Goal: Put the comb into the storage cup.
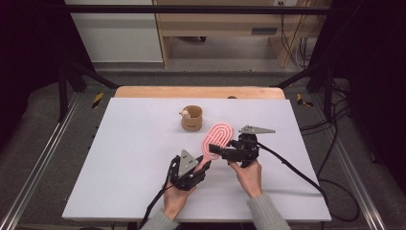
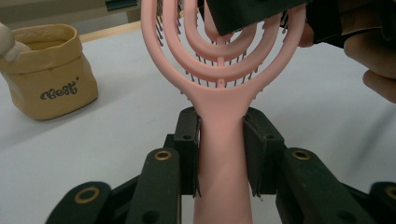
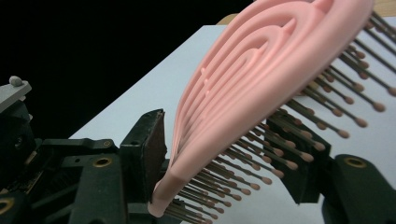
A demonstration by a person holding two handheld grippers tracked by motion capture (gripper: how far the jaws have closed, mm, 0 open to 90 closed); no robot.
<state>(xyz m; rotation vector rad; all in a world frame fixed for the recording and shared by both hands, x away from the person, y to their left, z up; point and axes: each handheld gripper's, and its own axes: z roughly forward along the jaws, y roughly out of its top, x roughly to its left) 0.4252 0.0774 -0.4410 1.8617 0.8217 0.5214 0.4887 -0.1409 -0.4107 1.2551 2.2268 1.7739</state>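
Two claws share the brush (image 1: pixel 218 139): left claw (image 1: pixel 205 165) pinches its handle, right claw (image 1: pixel 216 150) straddles its head with pads not yet pressing, so the handover looks half done.

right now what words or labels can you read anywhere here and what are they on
"Best'" as far as it can be made out, in dark cursive script on the front of the tan pouch; the first letter is unsure.
The same print on the pouch in the high view is too small to read.
The pink hairbrush carries no readable text.
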